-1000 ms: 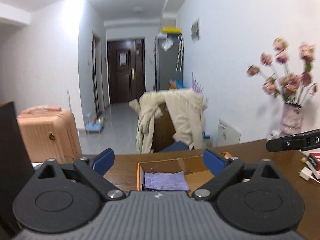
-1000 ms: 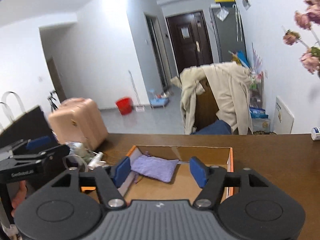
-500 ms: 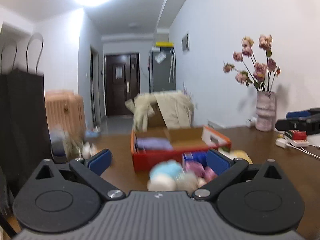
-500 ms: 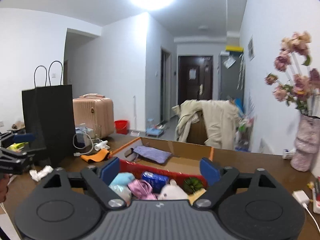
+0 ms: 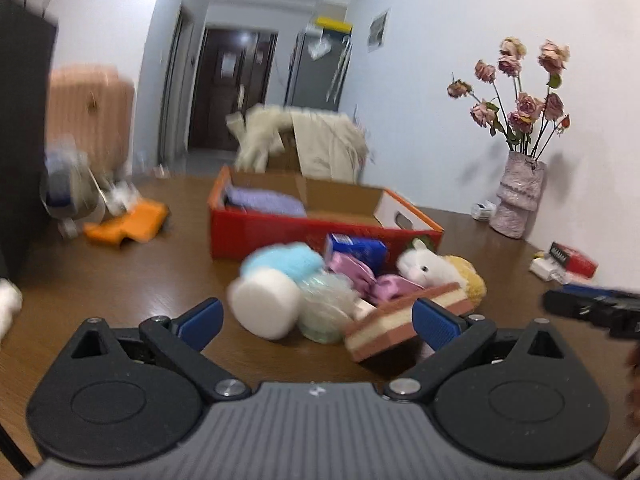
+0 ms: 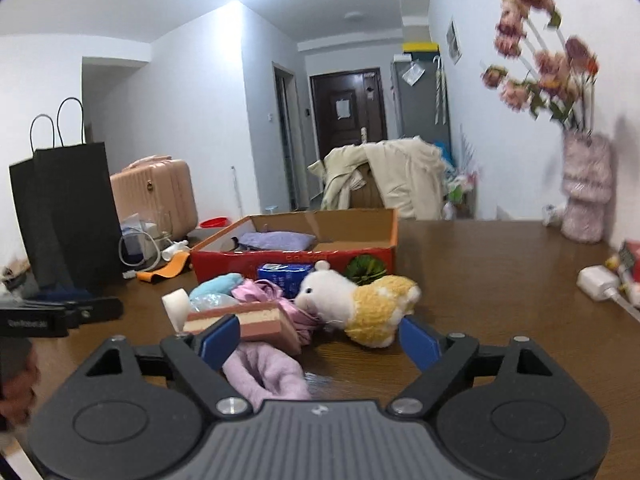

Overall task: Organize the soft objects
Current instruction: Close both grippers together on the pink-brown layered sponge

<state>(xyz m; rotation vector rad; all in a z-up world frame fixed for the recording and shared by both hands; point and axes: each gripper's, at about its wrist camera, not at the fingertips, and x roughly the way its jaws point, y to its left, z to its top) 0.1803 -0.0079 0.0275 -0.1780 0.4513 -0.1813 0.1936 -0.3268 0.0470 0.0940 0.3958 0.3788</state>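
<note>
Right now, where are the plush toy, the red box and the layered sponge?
plush toy (image 6: 360, 304), right wrist view, on its yellow body.
red box (image 6: 292, 258), right wrist view, on its near red wall.
layered sponge (image 5: 400, 316), left wrist view, on its striped side.

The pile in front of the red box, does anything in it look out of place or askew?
Yes. The layered sponge lies tilted across the heap, propped on the pink cloth. The plush toy lies on its side against the pile. Only the purple pouch is in the red box. Both grippers, left and right, are open and empty.
</note>
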